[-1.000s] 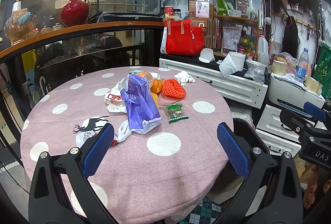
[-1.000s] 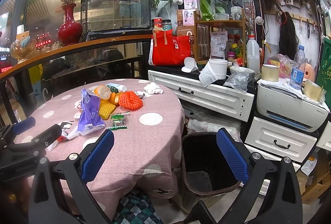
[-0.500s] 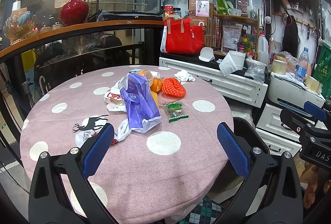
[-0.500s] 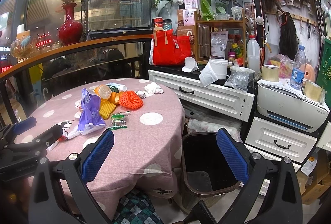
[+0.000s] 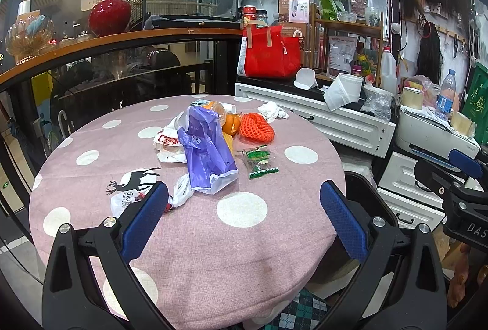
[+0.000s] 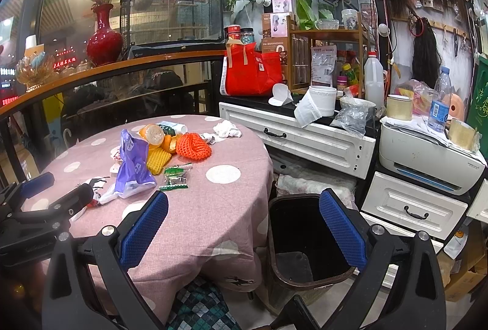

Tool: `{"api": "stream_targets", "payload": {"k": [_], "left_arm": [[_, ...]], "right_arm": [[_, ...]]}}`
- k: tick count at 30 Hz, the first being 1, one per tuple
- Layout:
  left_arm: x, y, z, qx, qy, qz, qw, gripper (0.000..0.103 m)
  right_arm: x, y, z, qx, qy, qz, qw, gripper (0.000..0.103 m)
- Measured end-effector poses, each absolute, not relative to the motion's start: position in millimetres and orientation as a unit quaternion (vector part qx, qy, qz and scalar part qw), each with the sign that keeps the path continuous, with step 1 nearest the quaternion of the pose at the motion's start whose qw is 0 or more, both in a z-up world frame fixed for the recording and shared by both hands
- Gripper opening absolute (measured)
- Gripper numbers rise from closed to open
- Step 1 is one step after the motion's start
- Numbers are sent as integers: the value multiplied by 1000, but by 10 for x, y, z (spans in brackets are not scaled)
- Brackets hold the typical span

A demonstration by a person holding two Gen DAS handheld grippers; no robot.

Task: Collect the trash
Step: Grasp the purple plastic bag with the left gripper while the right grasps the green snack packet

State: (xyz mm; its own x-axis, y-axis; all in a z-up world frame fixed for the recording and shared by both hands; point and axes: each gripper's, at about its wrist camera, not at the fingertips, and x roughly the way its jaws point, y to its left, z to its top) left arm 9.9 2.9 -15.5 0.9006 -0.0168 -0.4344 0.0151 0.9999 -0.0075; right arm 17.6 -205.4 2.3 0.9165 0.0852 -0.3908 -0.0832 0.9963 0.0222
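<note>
Flanking the table [image 6: 213, 208], a bin [image 6: 305, 238] and drawers [image 6: 305, 138]

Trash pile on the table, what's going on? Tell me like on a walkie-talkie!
Both grippers, left and right, jaws open, empty. Trash pile, purple bag on top, untouched on table. Bin beside table, nothing in the way.

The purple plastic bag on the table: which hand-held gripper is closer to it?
Left. The left hand-held gripper hovers open just short of the purple plastic bag, over the table. The right hand-held gripper sits further off, open, between the table edge and the black trash bin.
</note>
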Motion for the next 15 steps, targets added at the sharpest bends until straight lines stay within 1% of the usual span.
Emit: {"api": "stream_targets", "payload": {"k": [9,15], "left_arm": [[281,178,-275,-5,258,13,966,98],[496,435,-400,-27,296,34,954,98]], "right_arm": [[217,-1971,-28,-8,214,53,975,97],[508,-1881,-150,-29,263,84,961,97]]}}
